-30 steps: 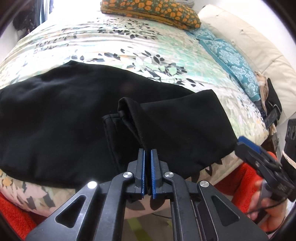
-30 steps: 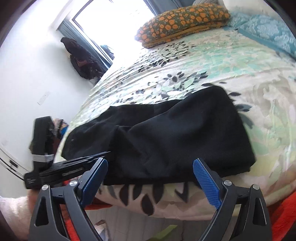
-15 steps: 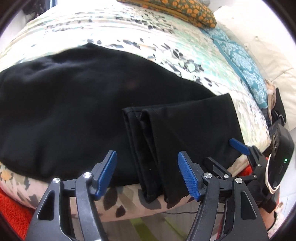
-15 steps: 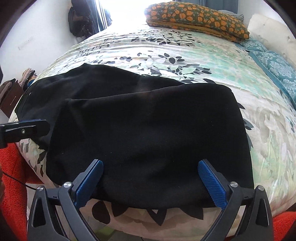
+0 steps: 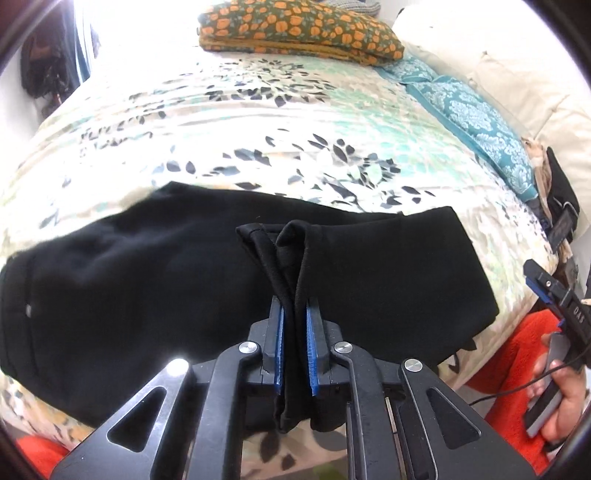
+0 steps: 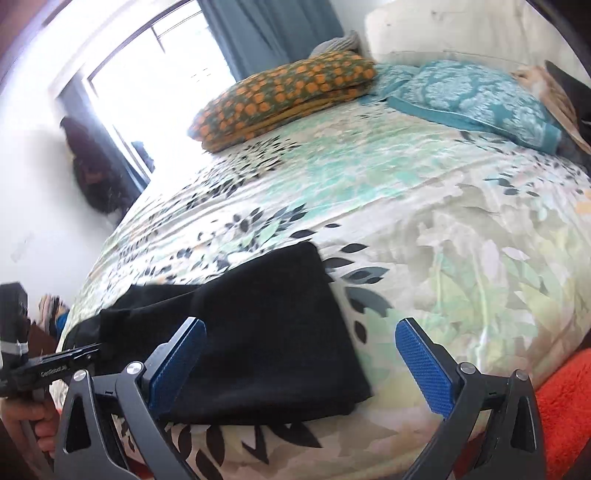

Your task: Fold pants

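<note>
Black pants (image 5: pixel 147 280) lie folded across the near edge of the bed. My left gripper (image 5: pixel 294 321) is shut on the bunched hem ends of the legs (image 5: pixel 291 251), which rise between its blue pads. In the right wrist view the folded end of the pants (image 6: pixel 266 332) lies at the bed's edge. My right gripper (image 6: pixel 299 354) is open and empty, its left finger over the pants, its right finger over the bedspread. The right gripper also shows at the right edge of the left wrist view (image 5: pixel 543 288), off the bed.
The bed has a floral bedspread (image 5: pixel 258 122). An orange-patterned folded blanket (image 5: pixel 299 33) and teal pillows (image 5: pixel 476 118) lie at the far side. Orange fabric (image 6: pixel 565 402) is below the bed's edge. A dark bag hangs by the window (image 6: pixel 92 173).
My left gripper, open half a second ago, has shut on the leg hems and lifted them slightly. My right gripper has swung right toward the folded end, staying open.
</note>
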Tool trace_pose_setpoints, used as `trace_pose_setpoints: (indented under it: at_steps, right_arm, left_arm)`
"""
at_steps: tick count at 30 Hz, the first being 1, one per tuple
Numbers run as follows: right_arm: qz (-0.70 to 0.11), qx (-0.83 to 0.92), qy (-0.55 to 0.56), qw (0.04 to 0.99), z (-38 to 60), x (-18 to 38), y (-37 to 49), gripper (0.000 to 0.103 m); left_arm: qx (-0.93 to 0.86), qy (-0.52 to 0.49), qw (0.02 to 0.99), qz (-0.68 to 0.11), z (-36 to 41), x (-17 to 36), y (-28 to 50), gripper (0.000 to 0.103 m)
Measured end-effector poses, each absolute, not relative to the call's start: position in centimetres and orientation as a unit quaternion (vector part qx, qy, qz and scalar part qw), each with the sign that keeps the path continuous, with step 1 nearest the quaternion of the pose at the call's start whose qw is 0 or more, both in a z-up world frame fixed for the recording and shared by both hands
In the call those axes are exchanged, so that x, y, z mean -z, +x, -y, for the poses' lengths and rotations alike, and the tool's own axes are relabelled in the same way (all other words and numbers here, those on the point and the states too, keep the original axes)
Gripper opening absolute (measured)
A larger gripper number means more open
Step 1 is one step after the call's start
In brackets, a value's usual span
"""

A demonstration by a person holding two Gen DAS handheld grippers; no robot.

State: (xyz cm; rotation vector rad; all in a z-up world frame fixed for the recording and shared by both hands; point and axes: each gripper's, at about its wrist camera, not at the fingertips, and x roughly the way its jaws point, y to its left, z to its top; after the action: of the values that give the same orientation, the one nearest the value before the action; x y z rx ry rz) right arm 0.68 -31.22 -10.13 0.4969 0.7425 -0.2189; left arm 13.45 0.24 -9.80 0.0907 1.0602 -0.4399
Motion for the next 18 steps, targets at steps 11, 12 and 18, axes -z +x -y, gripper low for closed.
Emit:
trace_pose_setpoints:
  at_steps: [11, 12, 18]
  right_arm:
    - [-0.420, 0.101, 0.248, 0.867, 31.3, 13.0, 1.6, 0.102]
    - [-0.423, 0.100, 0.251, 0.865, 31.3, 13.2, 1.5, 0.102]
    - [-0.429, 0.082, 0.184, 0.881, 29.4, 12.8, 2.7, 0.102]
  left_arm:
    - [0.161, 0.138, 0.824, -0.525, -0.2, 15.8, 16.2, 0.011]
    - [0.160, 0.144, 0.826, -0.521, -0.1, 15.8, 16.0, 0.011]
    - [0.160, 0.126, 0.829, -0.521, -0.6, 15.8, 16.0, 0.012]
